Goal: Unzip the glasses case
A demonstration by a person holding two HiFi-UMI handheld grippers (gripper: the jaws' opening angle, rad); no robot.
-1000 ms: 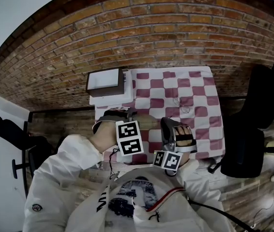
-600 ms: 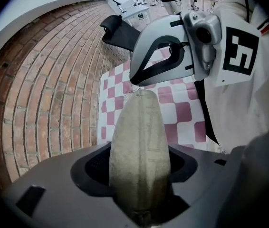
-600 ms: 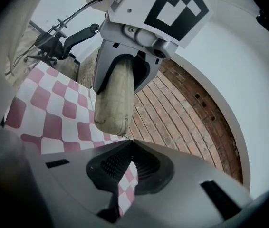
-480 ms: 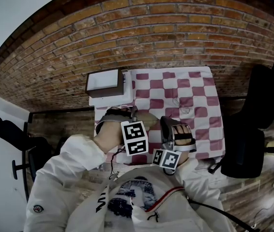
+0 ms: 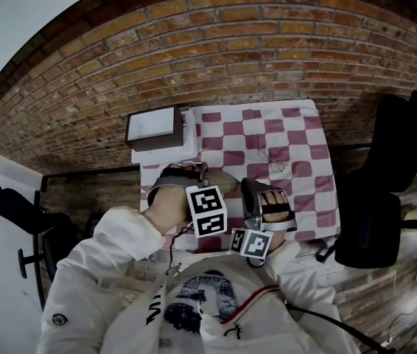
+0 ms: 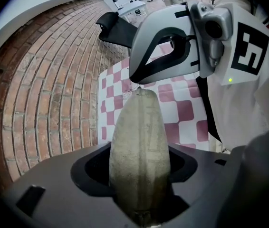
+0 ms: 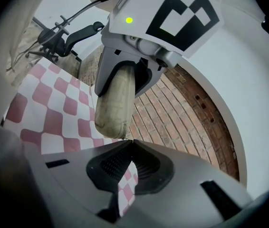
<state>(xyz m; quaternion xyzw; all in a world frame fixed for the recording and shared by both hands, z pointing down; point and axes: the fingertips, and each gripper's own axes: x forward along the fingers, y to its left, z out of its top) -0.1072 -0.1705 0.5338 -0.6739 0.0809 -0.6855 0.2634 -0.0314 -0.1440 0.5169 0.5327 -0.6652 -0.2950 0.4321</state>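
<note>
Brickwork (image 5: 216, 50) rises behind a worktop (image 5: 297, 135) spread with a red-and-white check, seen from above the person's white jacket (image 5: 120, 271).

Nearest the body, the left claw (image 6: 139, 186) is clamped on the glasses case (image 6: 138, 148). Its two jaws press on either side of the beige, grainy shell, which stands up lengthwise out of them with its seam facing the camera. The case is held up off the check, over the near part of the worktop, and narrows to a tip that points at the other tool.

The right claw (image 7: 130, 141) has its jaws together, tips meeting in a thin line just beside the free end of the case. Whether anything slim is nipped between those tips is too small to tell. From the left gripper view, the same closed tips sit right at the case's far tip.

In the head view the case shows as a pale shape between the two tools, with the left hand (image 5: 166, 206) and the right hand (image 5: 275, 206) gripping them. The left marker cube (image 5: 208, 210) is tilted and the right marker cube (image 5: 251, 243) lies lower, close to the chest.

Further out, a brown box (image 5: 155, 127) with a white inside sits at the far left corner of the worktop. A black office chair (image 5: 385, 198) stands off the right side.
</note>
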